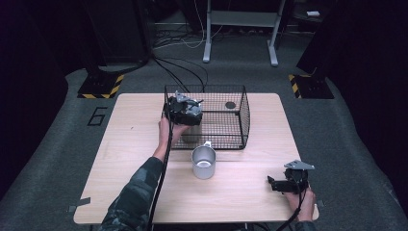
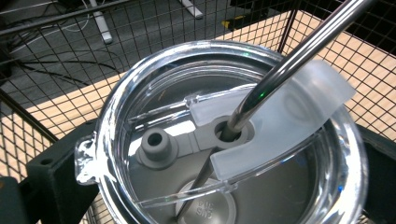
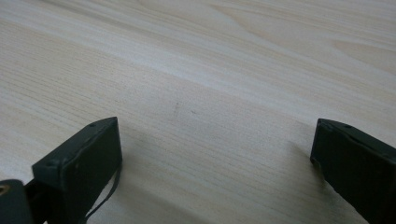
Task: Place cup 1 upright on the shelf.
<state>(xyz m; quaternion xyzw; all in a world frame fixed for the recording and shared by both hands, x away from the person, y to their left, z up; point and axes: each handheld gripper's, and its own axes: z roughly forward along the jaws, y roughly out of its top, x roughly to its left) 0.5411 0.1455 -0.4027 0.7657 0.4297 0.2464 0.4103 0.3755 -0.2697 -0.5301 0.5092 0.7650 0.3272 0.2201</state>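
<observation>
A steel tumbler with a clear lid (image 2: 154,93) and a metal straw (image 2: 289,60) sits between the jaws of my left gripper (image 2: 215,163), one black jaw pressed against each side. In the high view the left gripper (image 1: 183,109) is over the left part of the black wire basket (image 1: 243,120), pointing down into it. A steel mug (image 1: 204,162) with a handle stands on the table in front of the basket. My right gripper (image 1: 276,184) rests low at the table's front right, open, with bare wood between its jaws (image 3: 217,135).
A small dark round object (image 1: 230,105) lies in the basket's far right part. The wooden table (image 1: 120,159) has bare surface at left and front. Cables (image 1: 161,163) trail along the left arm. Table legs and striped floor markers stand beyond.
</observation>
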